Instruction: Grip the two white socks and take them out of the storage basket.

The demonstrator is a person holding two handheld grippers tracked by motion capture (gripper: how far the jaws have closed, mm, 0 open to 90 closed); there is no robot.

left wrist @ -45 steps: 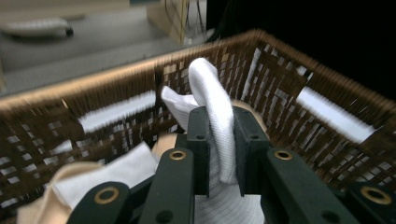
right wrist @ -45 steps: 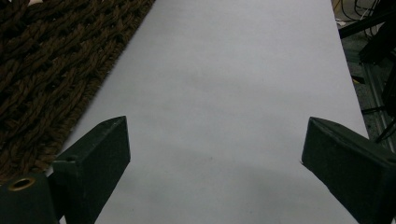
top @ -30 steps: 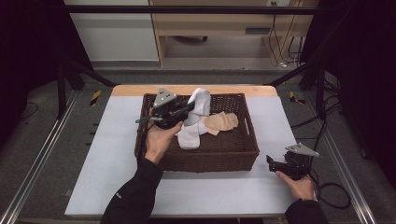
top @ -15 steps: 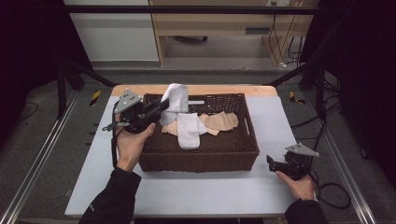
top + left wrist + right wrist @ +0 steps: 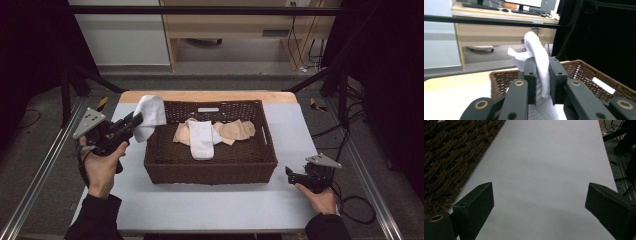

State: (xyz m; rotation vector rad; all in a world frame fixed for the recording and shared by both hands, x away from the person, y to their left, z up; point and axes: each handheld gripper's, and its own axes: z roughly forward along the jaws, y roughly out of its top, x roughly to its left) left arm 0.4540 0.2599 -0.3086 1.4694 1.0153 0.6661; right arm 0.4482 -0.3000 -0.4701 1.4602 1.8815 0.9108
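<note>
The left gripper (image 5: 134, 122), clenched on a white sock (image 5: 148, 116), had carried it out of the basket (image 5: 210, 167) toward frame left, over the surface (image 5: 220, 207); the right gripper (image 5: 292, 176) sat released at lower right.

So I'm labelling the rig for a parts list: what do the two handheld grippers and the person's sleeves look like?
Both grippers are black. The left gripper and right gripper each carry a grey three-cornered plate on top and trail a black cable. Their jaws are blocky flat bars on linkages with brass-coloured pivot rings. The sleeves are dark.
</note>
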